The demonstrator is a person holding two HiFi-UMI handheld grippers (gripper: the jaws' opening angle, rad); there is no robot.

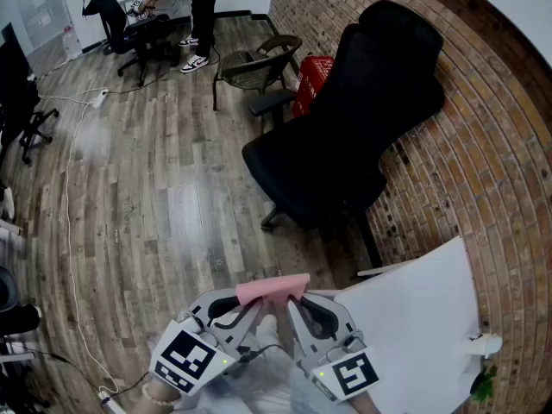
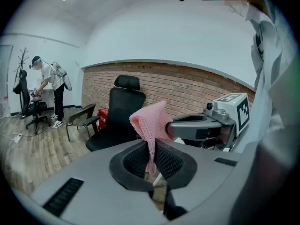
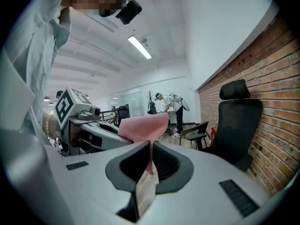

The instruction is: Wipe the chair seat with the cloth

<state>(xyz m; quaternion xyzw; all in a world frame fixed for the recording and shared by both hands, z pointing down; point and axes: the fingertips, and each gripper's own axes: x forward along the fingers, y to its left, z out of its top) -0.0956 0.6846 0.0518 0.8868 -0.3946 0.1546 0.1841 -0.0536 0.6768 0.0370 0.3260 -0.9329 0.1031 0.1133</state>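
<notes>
Approach step. The left gripper [image 1: 256,309] and right gripper [image 1: 296,307], the jaws of each clamped on the pink cloth [image 1: 272,290], hold it aloft, well apart from the black office chair seat [image 1: 293,175]. Next move, judged: carry the cloth forward and lower it onto the seat.

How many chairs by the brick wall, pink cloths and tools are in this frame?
Chairs by the brick wall: 2 (black high-backed office chair, brown armchair)
Cloths: 1 (pink knitted cloth)
Tools: 2 (left tool, right tool, both gripping it)
Total: 5
</notes>
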